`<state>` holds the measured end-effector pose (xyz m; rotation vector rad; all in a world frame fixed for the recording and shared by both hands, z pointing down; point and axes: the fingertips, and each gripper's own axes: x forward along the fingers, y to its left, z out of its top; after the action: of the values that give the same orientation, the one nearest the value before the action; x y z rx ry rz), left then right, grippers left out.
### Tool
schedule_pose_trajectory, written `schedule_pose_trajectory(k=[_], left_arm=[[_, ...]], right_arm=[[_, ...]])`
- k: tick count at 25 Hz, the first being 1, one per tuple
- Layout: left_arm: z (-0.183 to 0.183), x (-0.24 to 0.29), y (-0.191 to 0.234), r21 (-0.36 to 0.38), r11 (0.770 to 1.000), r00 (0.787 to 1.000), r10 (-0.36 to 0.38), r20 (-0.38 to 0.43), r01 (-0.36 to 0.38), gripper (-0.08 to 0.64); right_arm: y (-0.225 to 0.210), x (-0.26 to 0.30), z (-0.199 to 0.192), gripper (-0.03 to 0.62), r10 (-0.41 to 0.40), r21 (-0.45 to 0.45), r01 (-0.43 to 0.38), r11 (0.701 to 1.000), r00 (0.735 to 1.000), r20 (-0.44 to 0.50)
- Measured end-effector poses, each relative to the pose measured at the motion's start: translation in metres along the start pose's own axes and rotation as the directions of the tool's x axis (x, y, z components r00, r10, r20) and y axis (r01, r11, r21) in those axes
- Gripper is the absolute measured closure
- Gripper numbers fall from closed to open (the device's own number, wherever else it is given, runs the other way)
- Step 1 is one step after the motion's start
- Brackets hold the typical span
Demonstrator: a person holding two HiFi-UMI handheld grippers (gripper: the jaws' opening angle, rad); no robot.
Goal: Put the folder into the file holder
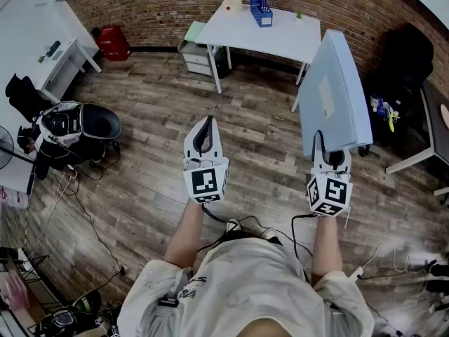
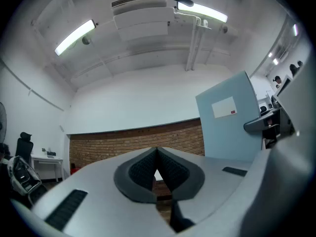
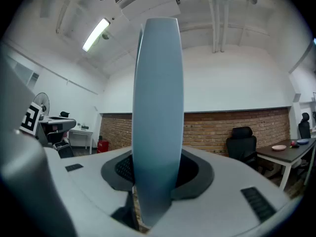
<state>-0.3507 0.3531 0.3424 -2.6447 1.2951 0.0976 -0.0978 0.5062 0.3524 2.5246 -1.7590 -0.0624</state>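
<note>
A pale blue folder (image 1: pixel 334 93) with a white label stands upright in the air, held by its lower edge in my right gripper (image 1: pixel 329 159). In the right gripper view the folder (image 3: pixel 158 107) fills the gap between the pads, spine toward the camera. My left gripper (image 1: pixel 203 140) is shut with nothing in it; its pads meet at the tips (image 2: pixel 157 154). The blue file holder (image 1: pixel 259 0) stands on the white table (image 1: pixel 280 37) at the far side of the room. From the left gripper view the folder (image 2: pixel 228 117) shows at the right.
A drawer unit (image 1: pixel 200 55) sits by the white table's left leg. A black office chair (image 1: pixel 84 128) is to the left, another black chair (image 1: pixel 407 58) and a desk edge to the right. Cables trail on the wooden floor near the person's feet.
</note>
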Motion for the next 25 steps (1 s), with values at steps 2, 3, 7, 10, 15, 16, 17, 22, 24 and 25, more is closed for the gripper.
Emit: schedule_pose_trajectory(k=[2, 3, 7, 10, 15, 16, 17, 22, 24, 25], left_arm=[[0.002, 0.001, 0.006, -0.005, 1.0, 1.0, -0.009, 0.007, 0.009, 0.548], [0.003, 0.002, 0.009, -0.006, 1.0, 1.0, -0.013, 0.011, 0.013, 0.548], [0.001, 0.002, 0.031, -0.007, 1.0, 1.0, -0.015, 0.017, 0.015, 0.548], [-0.004, 0.0, 0.046, 0.0, 1.0, 1.0, -0.015, 0.015, 0.015, 0.548], [-0.01, 0.003, 0.063, -0.004, 1.0, 1.0, -0.019, 0.006, 0.019, 0.548], [-0.01, 0.004, 0.066, -0.003, 1.0, 1.0, -0.019, 0.007, 0.019, 0.548], [-0.01, 0.004, 0.068, -0.003, 1.0, 1.0, -0.018, 0.01, 0.018, 0.549], [-0.019, 0.006, 0.077, -0.008, 1.0, 1.0, -0.011, 0.005, 0.011, 0.548], [-0.028, 0.009, 0.077, -0.002, 1.0, 1.0, -0.012, -0.008, 0.012, 0.548], [-0.032, 0.013, 0.076, -0.001, 1.0, 1.0, -0.011, -0.014, 0.011, 0.548]], right_arm=[[0.005, 0.002, 0.001, 0.42, -0.01, -0.003, 0.01, 1.0, 1.0, -0.001], [0.008, 0.004, 0.002, 0.42, -0.014, -0.004, 0.014, 1.0, 1.0, -0.002], [0.028, 0.013, 0.003, 0.419, -0.019, 0.005, 0.019, 1.0, 1.0, 0.0], [0.045, 0.019, 0.0, 0.419, -0.018, -0.004, 0.018, 1.0, 1.0, -0.003], [0.07, 0.027, 0.001, 0.419, -0.002, -0.024, 0.002, 1.0, 1.0, -0.016], [0.073, 0.028, 0.002, 0.417, 0.0, -0.027, -0.001, 1.0, 1.0, -0.018], [0.076, 0.029, 0.002, 0.416, 0.001, -0.03, -0.002, 1.0, 1.0, -0.02], [0.084, 0.038, -0.005, 0.416, -0.002, -0.032, 0.001, 1.0, 1.0, -0.021], [0.085, 0.044, -0.013, 0.416, 0.002, -0.021, -0.003, 1.0, 1.0, -0.028], [0.083, 0.048, -0.016, 0.416, 0.004, -0.017, -0.004, 1.0, 0.999, -0.032]])
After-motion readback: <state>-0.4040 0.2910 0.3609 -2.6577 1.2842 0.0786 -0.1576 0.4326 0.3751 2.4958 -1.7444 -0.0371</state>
